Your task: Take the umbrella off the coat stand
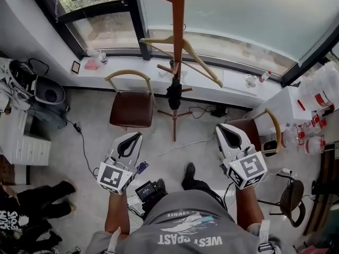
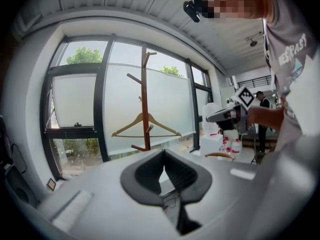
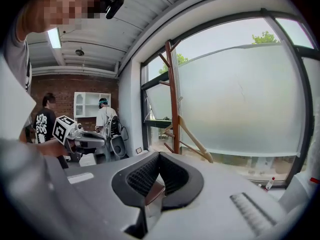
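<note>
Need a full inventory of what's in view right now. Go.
coat stand: one, brown wood, centre, by the window
hanger: one, pale wood, hung on the stand
umbrella: one, black, folded, hanging low on the stand
chairs: two, brown seats, pale curved backs, one on each side of the stand
bottles: several, clear with red labels, far right
cabinet: one, white, left edge
cables: a few, black and white, on the floor
people: two, at the back of the room
left gripper: white, black pads, shut, empty
right gripper: white, black pads, shut, empty
</note>
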{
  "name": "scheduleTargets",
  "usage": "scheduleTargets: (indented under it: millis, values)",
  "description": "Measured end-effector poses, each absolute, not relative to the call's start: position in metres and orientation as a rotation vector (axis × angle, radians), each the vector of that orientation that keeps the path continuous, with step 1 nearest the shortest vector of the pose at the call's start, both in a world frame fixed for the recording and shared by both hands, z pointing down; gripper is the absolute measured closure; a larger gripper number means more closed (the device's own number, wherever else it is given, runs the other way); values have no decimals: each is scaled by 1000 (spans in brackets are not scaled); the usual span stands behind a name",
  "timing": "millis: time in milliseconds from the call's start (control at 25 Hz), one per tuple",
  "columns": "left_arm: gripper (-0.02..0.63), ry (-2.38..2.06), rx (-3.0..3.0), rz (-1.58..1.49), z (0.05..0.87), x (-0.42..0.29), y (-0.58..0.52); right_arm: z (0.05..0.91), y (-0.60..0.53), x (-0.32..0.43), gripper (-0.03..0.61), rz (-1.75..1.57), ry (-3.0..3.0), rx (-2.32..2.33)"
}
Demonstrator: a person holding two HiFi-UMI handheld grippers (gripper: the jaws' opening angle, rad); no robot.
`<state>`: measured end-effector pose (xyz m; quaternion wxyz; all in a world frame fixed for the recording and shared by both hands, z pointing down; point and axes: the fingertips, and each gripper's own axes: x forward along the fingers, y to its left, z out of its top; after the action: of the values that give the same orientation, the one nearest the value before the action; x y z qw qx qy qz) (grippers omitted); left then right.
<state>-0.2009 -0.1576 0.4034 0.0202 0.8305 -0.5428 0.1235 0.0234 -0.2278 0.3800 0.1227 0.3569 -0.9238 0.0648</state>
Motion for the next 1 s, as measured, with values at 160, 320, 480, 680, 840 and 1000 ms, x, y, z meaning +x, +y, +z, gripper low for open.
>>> scheduleTargets:
  millis: [160,320,480,680,840,1000]
  values:
    - [611,-1725,2547,389,405,-190,-177,388,-252,26,577,203,-2717,971]
    - [611,-1756,2521,402,409,-179,-193,396,-271,29,577,213,-2738,911]
    - [611,-1778,2479,426,417,-169,-206,404,-287,34,577,228,-2758,863]
    - [611,-1790,2440,458,429,-158,-226,414,-307,41,577,255,-2778,825]
    - [611,-1792,2416,456,439,-152,-240,422,-316,44,577,265,-2783,801]
    - [611,-1778,2415,439,449,-149,-260,432,-325,47,577,283,-2770,806]
